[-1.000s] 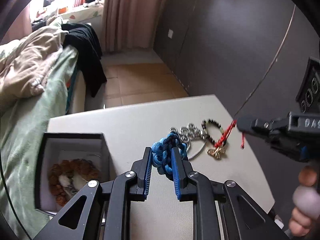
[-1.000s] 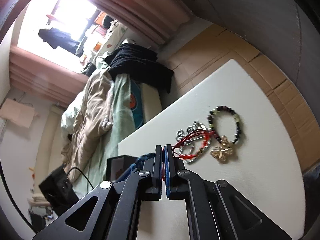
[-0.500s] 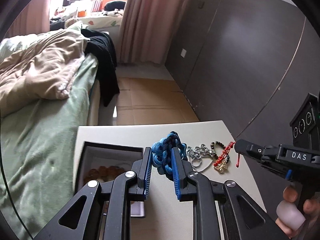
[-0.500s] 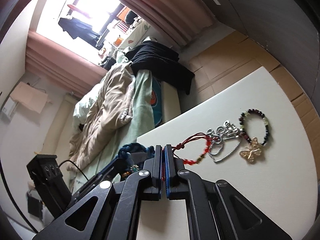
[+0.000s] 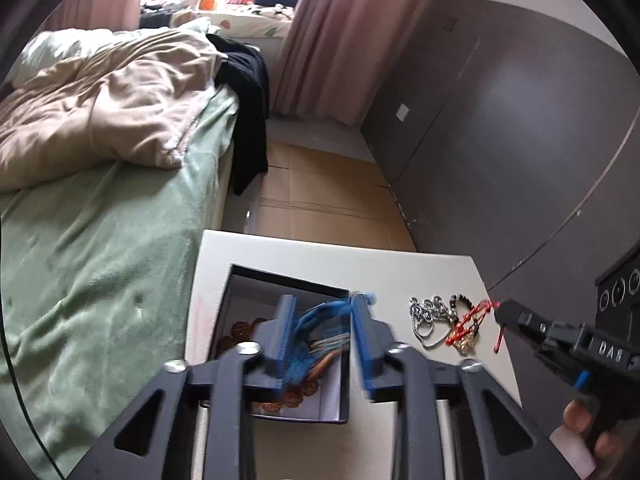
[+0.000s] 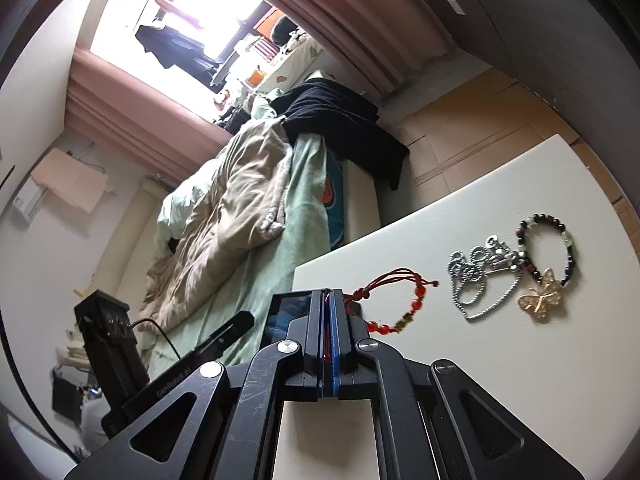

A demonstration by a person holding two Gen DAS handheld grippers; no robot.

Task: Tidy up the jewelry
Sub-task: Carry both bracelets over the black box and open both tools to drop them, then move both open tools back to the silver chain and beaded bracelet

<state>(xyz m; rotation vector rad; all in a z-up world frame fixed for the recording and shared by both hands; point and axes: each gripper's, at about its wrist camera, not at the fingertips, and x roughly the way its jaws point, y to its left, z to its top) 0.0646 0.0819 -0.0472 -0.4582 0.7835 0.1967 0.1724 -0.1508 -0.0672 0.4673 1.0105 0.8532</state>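
My left gripper [image 5: 324,336] is open above the black jewelry box [image 5: 344,364] on the white table [image 5: 400,272]. The blue braided bracelet [image 5: 316,332], blurred, falls between the jaws into the box, onto brown beads [image 5: 236,330]. My right gripper [image 6: 329,300] is shut on the red string bracelet [image 6: 394,304], held above the table; it also shows in the left wrist view [image 5: 474,314]. A silver chain necklace [image 6: 476,276], a dark bead bracelet [image 6: 552,240] and a gold butterfly [image 6: 542,298] lie on the table.
A bed [image 5: 100,200] with green sheet and beige duvet stands left of the table. A dark wall [image 5: 500,140] is on the right. Cardboard covers the floor [image 5: 320,200] beyond the table's far edge.
My left gripper has moved left over the box and opened, dropping the blue bracelet. My right gripper has lifted the red bracelet off the pile, toward the box.
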